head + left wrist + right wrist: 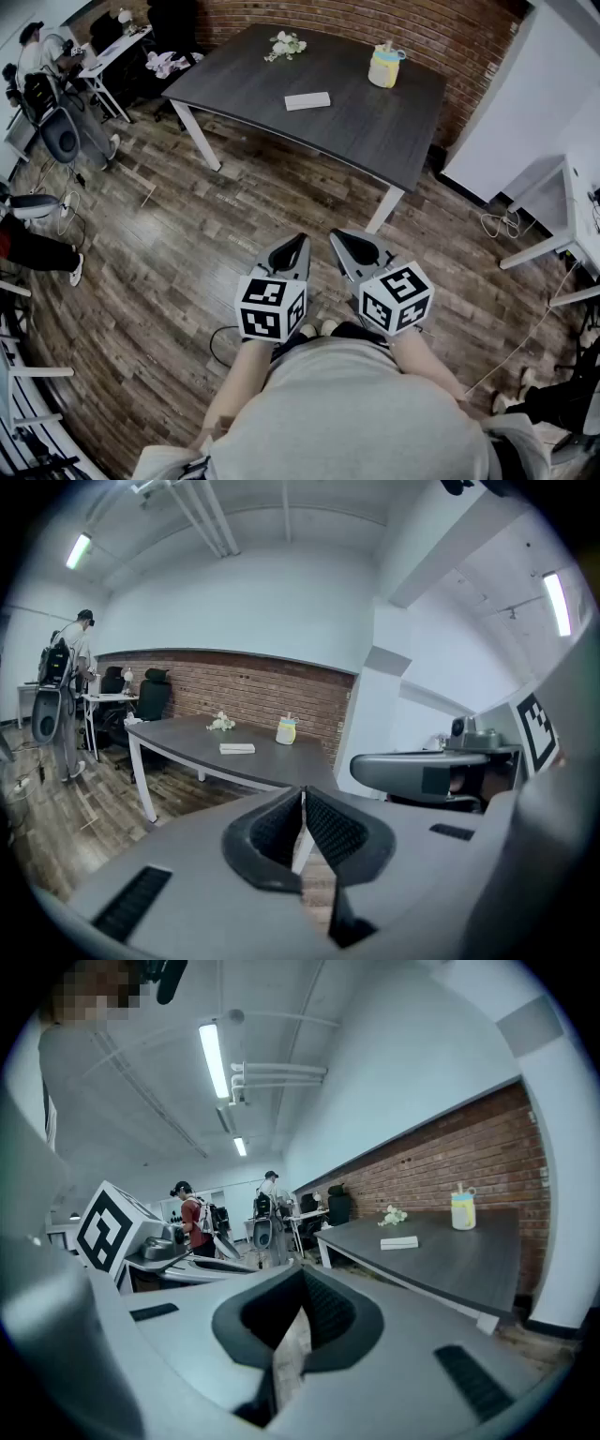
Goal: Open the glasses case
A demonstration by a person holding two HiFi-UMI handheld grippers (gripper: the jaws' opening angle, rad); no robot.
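Note:
The glasses case (307,100) is a flat white box lying shut near the middle of the dark table (375,141). It also appears small and far off in the left gripper view, the case (237,749), and in the right gripper view, the case (399,1242). Both grippers hang side by side in front of the person's waist, over the wooden floor and well short of the table. My left gripper (300,240) (302,794) has its jaws together with nothing in them. My right gripper (336,234) (302,1277) is likewise shut and empty.
On the table stand a yellow cup with a blue lid (384,67) and a small bunch of white flowers (286,44). A brick wall (394,23) runs behind it. Desks, chairs and a person (42,47) are at the far left; a white desk (577,216) and cables (502,223) at the right.

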